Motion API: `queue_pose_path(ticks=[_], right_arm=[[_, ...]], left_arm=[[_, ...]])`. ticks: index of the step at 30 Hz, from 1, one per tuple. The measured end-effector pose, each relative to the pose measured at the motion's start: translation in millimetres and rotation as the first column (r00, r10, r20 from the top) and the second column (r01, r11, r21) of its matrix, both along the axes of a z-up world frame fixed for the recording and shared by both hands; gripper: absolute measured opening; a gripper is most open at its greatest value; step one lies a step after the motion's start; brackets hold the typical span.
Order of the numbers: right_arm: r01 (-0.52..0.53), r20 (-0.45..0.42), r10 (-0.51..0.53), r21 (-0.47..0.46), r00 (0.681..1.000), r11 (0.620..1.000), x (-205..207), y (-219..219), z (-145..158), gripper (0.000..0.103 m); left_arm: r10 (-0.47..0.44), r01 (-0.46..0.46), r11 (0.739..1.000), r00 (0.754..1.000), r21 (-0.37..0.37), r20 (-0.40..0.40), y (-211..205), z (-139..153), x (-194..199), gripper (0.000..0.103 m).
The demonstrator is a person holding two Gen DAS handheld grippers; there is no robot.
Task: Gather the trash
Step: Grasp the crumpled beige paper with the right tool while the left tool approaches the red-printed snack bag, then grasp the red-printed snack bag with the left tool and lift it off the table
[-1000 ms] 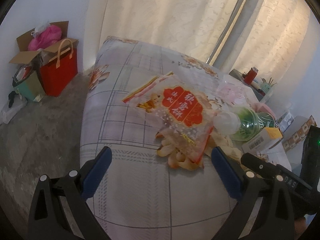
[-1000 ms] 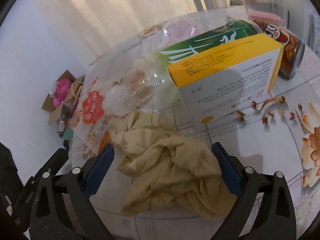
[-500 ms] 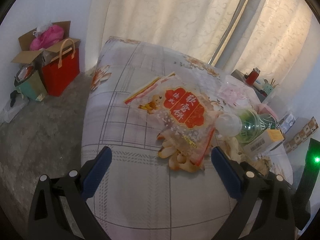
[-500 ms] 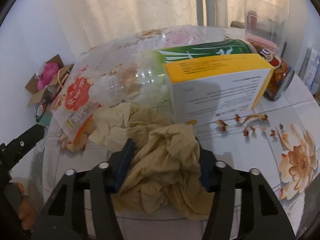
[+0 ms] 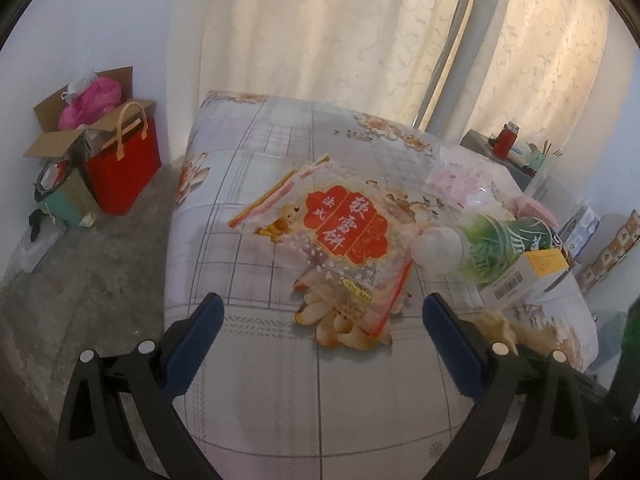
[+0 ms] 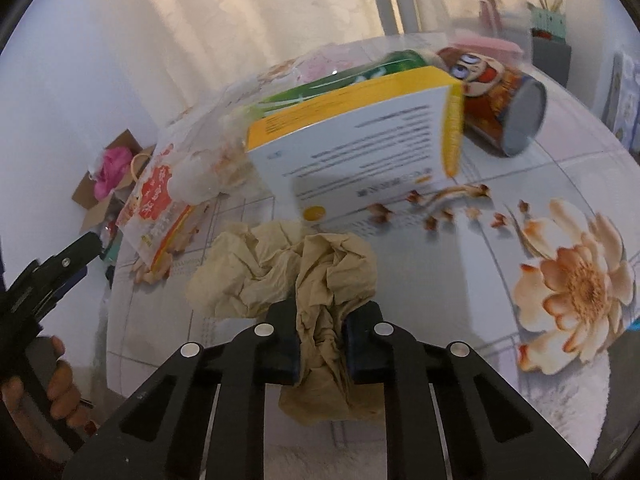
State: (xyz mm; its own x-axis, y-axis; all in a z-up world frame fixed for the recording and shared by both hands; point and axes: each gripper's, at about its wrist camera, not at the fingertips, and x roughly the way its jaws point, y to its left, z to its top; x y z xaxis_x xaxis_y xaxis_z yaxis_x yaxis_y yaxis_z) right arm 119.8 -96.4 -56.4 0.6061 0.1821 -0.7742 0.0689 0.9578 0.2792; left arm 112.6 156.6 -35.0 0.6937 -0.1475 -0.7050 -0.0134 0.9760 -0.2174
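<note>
Tan, crumpled paper point(image 6: 296, 276) bunches between the closing right gripper point(image 6: 320, 344) fingers.

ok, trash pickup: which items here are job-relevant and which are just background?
Job items:
- crumpled tan paper, right gripper closing on it
- snack bag
- plastic bottle
- yellow and white box
- cartoon can
- left gripper, open and empty

Background:
- red gift bag
- cardboard box
- curtains

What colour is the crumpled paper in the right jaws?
Tan, a yellowish beige. The crumpled paper shows best in the right wrist view, pinched in the closing right gripper.
</note>
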Motion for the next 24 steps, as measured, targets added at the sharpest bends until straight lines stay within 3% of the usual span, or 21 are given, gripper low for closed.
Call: queue_pose_path(ticks=[3,6,10,14,20,24], right_arm=[[0.005,-0.004,-0.005,0.013,1.0,1.0,-10.2,-11.5,1.0,0.014],[0.009,-0.006,-0.009,0.038,1.0,0.999,-15.2,-22.3,2.5,0.014],[0.005,-0.002,-0.004,0.048,1.0,0.999,-18.6,-31.8,1.9,0.014],[0.002,-0.004,-0.002,0.049,1.0,0.999,-7.8,-22.6,-3.5,0.014],[0.0,-0.005,0.0,0.041,1.0,0.999,-0.6,-16.8,-12.1,0.014],[-0.003,-0.006,0.004,0.032,1.0,0.999,-0.3,-16.2,-11.9,0.014]], left_arm=[[0.033,-0.032,0.999,0.999,-0.044,0.005,11.3,1.7,8.4,0.097],[0.064,-0.069,0.991,0.997,-0.119,-0.044,23.4,-3.1,17.9,0.095],[0.073,-0.106,0.961,0.988,-0.255,-0.134,38.3,-19.6,31.1,0.072],[0.117,-0.175,0.924,0.976,-0.339,-0.186,52.0,-35.1,42.9,0.058],[0.13,-0.187,0.901,0.977,-0.392,-0.168,58.2,-39.1,64.2,0.049],[0.166,-0.214,0.911,0.973,-0.353,-0.161,57.1,-41.1,73.5,0.028]])
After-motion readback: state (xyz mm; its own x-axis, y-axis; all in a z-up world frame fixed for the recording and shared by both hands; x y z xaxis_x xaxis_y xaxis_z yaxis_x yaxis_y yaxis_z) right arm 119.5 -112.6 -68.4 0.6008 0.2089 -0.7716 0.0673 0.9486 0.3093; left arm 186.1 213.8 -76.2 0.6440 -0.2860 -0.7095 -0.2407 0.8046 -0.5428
